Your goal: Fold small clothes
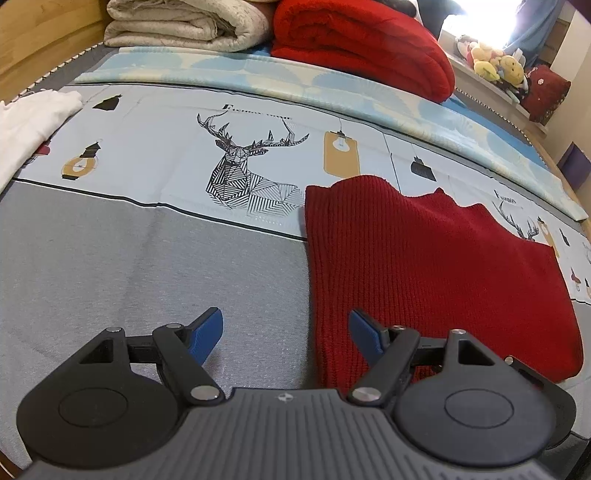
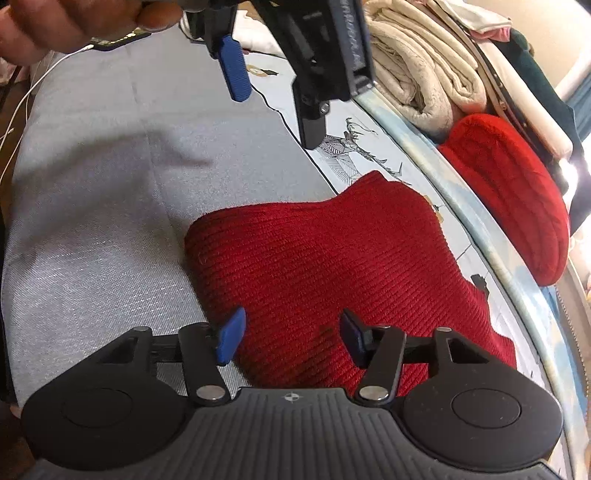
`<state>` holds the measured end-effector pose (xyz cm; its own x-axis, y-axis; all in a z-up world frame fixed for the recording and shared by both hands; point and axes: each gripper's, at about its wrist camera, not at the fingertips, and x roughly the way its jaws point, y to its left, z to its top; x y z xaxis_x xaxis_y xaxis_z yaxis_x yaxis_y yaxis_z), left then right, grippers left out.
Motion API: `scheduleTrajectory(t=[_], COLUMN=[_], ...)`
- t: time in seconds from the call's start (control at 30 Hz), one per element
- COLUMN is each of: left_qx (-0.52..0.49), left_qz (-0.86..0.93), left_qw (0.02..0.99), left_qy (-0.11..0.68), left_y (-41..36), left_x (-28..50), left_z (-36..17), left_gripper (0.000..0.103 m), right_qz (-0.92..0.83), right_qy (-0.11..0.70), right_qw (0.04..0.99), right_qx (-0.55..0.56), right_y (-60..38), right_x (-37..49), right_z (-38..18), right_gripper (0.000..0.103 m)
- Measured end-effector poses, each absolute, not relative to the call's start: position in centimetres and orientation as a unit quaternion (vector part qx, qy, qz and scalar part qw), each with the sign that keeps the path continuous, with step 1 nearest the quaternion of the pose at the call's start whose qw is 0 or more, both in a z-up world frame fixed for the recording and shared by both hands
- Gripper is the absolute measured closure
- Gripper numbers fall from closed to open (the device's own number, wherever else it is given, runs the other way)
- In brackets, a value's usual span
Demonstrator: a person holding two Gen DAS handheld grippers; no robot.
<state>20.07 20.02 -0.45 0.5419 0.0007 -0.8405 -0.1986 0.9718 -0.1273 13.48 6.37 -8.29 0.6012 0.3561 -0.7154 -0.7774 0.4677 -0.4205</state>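
A dark red knitted garment [image 1: 424, 266] lies folded flat on the bed, right of centre in the left wrist view. It also shows in the right wrist view [image 2: 332, 266]. My left gripper [image 1: 286, 332] is open and empty, above the garment's left edge, with its blue fingers [image 1: 207, 332] spread wide. My right gripper [image 2: 291, 334] is open and empty, just above the garment's near edge. The left gripper also shows from outside at the top of the right wrist view [image 2: 273, 81], held by a hand.
The bed has a grey and deer-print cover [image 1: 147, 258]. A white garment [image 1: 26, 122] lies at the far left. A cream blanket [image 1: 184, 26] and a red blanket [image 1: 362, 48] are stacked at the back. A white cable [image 2: 26, 99] runs along the left.
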Motion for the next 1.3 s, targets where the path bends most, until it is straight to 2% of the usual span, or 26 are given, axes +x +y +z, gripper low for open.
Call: scheduleTrajectory(t=[0.3,0.8,0.87,0.93,0.97,1.13,1.3], left_qx=[-0.099,-0.1,-0.102,-0.104,-0.103,-0.1,-0.103], left_qz=[0.055,0.053,0.054,0.054,0.054,0.053,0.053], left_qw=[0.87,0.871,0.872,0.872,0.872,0.873,0.872], left_qy=[0.481,0.477,0.476,0.476,0.476,0.475,0.476], left_y=[19.5,19.6,19.6,19.6,19.6,19.3,19.5], left_x=[20.7,20.8,20.8,20.9,20.9,21.0,21.0], left_z=[-0.8,-0.6,-0.6,-0.6,-0.6,-0.6,-0.6], left_gripper=[0.023,0.023,0.023,0.023,0.023,0.023,0.023], right_qz=[0.359,0.381,0.391,0.403,0.404,0.367,0.358], right_qy=[0.244,0.237,0.234,0.221,0.219,0.233,0.248], right_qw=[0.8,0.801,0.799,0.797,0.793,0.76,0.772], right_qx=[-0.414,-0.396,-0.391,-0.392,-0.401,-0.483,-0.462], right_y=[6.8,7.1,7.2,7.3,7.4,7.6,7.7], right_x=[12.3,12.2,11.9,11.3,11.1,11.2,12.0], right_z=[-8.8,-7.6,-7.0,-6.5,-6.8,-10.1,-9.9], right_gripper=[0.045,0.044,0.042,0.034,0.032,0.033,0.032])
